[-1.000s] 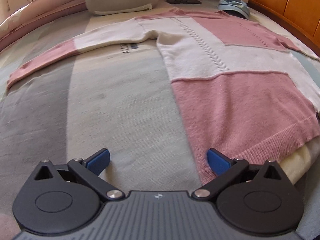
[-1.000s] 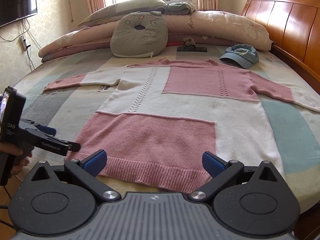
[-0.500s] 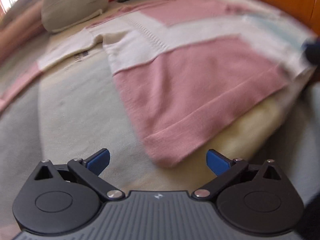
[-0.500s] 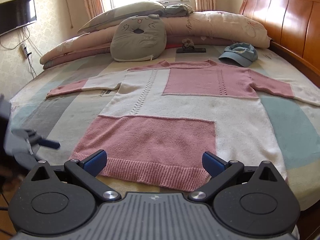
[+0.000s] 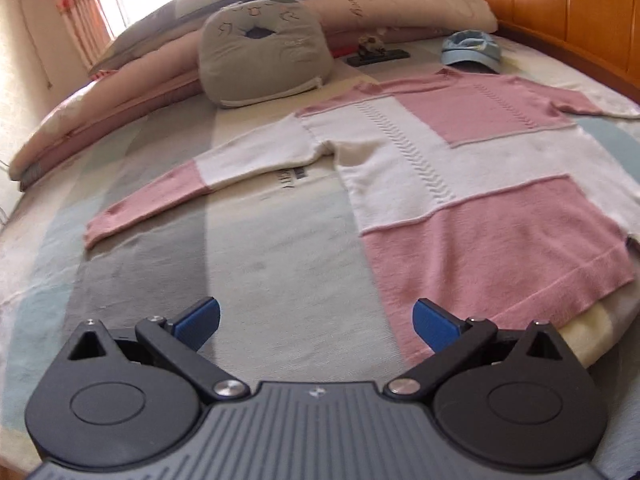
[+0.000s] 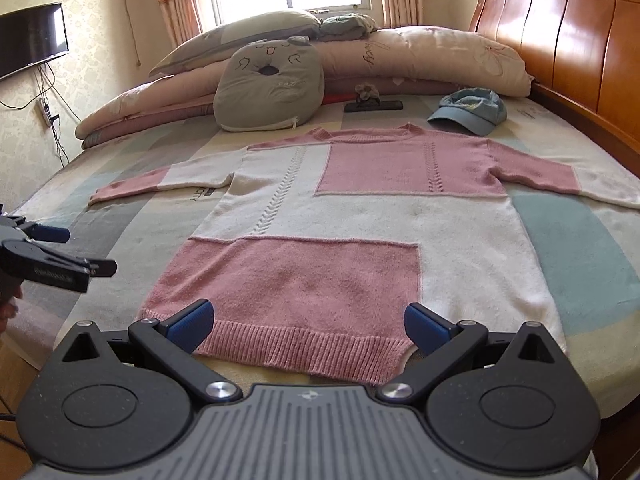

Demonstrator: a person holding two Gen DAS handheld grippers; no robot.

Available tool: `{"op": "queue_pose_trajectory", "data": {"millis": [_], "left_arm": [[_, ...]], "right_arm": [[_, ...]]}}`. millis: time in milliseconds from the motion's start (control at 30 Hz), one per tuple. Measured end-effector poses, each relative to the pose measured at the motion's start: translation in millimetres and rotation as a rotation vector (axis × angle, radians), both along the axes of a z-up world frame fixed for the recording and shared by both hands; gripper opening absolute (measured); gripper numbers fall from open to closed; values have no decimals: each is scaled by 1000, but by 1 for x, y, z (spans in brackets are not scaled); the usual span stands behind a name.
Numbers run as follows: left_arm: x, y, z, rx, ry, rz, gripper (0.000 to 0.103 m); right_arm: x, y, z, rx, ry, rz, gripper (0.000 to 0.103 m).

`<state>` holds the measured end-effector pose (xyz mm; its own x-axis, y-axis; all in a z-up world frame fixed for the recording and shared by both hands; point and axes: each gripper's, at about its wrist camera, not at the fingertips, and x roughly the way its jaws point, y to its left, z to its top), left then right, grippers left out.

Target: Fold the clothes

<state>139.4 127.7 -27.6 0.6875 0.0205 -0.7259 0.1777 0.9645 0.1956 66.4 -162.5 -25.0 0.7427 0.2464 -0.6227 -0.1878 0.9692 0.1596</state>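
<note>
We hold the left gripper [image 5: 316,322] with its blue pads spread wide over the striped bedsheet [image 5: 256,248], just beside the hem corner of the pink-and-cream sweater [image 6: 344,216]. Our right gripper [image 6: 306,326] gapes equally wide at the ribbed hem. The sweater lies flat, sleeves outstretched, below a grey cushion [image 6: 270,82] and blue cap [image 6: 472,110].

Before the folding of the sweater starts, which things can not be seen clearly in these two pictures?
- Sweater: the right sleeve end runs off the right edge in both views.
- Sweater hem: partly covered by the right gripper in its own view.
- Left gripper: cut by the left edge of the right wrist view.
- Print on the bedsheet: too small and blurred, and the sleeve partly covers it.
</note>
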Motion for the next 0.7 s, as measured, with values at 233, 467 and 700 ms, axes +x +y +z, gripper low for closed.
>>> {"op": "queue_pose_trajectory", "data": {"millis": [233,467,700], "left_arm": [[15,-38,-48,61,96,-68,102],[-4,-8,-52,-67,140,52,102],[14,-35,-40,-283,89,-26,102]], "right_arm": [[3,-5,-6,-7,17,-10,103],[7,-50,-16,-5,46,-101,103],[16,-113,-29,21,87,-254,103]]}}
